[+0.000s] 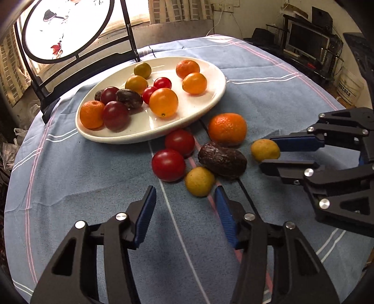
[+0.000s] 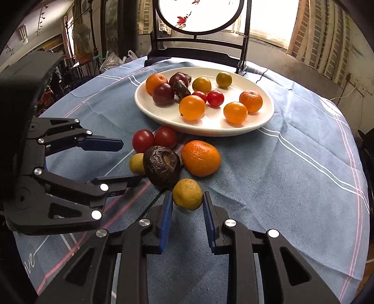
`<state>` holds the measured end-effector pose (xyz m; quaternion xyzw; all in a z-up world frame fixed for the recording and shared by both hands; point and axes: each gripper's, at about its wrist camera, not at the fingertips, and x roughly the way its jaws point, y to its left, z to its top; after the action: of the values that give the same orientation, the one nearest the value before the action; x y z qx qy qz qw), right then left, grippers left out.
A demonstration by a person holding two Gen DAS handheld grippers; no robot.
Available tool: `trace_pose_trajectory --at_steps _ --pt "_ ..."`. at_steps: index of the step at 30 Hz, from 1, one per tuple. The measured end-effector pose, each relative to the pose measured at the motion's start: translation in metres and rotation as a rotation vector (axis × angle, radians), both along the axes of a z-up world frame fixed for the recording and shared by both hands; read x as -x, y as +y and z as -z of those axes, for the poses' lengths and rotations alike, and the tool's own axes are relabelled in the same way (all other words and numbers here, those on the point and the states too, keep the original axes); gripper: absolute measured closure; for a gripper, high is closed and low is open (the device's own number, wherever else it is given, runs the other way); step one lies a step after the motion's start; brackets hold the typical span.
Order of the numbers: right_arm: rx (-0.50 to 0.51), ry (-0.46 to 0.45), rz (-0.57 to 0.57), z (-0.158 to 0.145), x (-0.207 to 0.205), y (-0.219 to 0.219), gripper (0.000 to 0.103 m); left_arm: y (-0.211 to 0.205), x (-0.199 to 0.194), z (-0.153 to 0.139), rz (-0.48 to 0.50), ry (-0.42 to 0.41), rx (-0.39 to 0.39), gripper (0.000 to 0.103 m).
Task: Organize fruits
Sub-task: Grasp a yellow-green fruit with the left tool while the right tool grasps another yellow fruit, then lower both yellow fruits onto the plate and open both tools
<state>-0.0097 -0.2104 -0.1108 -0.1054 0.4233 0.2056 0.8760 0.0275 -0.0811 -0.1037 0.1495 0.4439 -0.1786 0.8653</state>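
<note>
A white oval plate [image 1: 105, 138] [image 2: 210, 131] at the back of the blue cloth holds several oranges, tomatoes and dark fruits. In front of it lie a tangerine [image 1: 226, 128] [image 2: 201, 157], a dark wrinkled fruit [image 1: 222, 161] [image 2: 162, 166], two red tomatoes [image 1: 168, 164] [image 2: 143, 140] and two small yellow fruits. My right gripper [image 2: 187, 195] [image 1: 266, 153] is shut on one yellow fruit [image 2: 187, 194] [image 1: 265, 149], which rests on the cloth. My left gripper [image 1: 184, 190] [image 2: 131, 161] stands open around the other yellow fruit [image 1: 199, 181] [image 2: 136, 163], which lies close to its right finger, with a gap to the left one.
A black chair with a round painted panel [image 1: 67, 28] [image 2: 198, 14] stands right behind the plate. The round table's edge curves away on both sides. A monitor [image 1: 306, 39] and a white bucket [image 1: 350, 86] sit in the room beyond.
</note>
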Motion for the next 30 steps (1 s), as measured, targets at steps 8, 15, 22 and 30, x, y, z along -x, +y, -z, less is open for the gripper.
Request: trace_pose_trajectory --at_steps 8,15,22,30 --pt "-0.024 0.016 0.014 0.005 -0.002 -0.009 0.077 -0.007 -0.011 0.002 -0.024 -0.017 0.000 0.060" --pt "-0.035 0.012 0.006 0.000 0.006 -0.007 0.077 0.008 0.006 -0.010 -0.007 -0.050 0.023 0.079" --pt "-0.041 0.021 -0.026 0.000 0.020 0.005 0.077 0.038 0.018 -0.020 -0.029 -0.062 0.063 0.079" --pt "-0.050 0.005 -0.041 -0.008 0.022 0.013 0.077 0.057 0.019 -0.022 -0.071 -0.074 0.068 0.079"
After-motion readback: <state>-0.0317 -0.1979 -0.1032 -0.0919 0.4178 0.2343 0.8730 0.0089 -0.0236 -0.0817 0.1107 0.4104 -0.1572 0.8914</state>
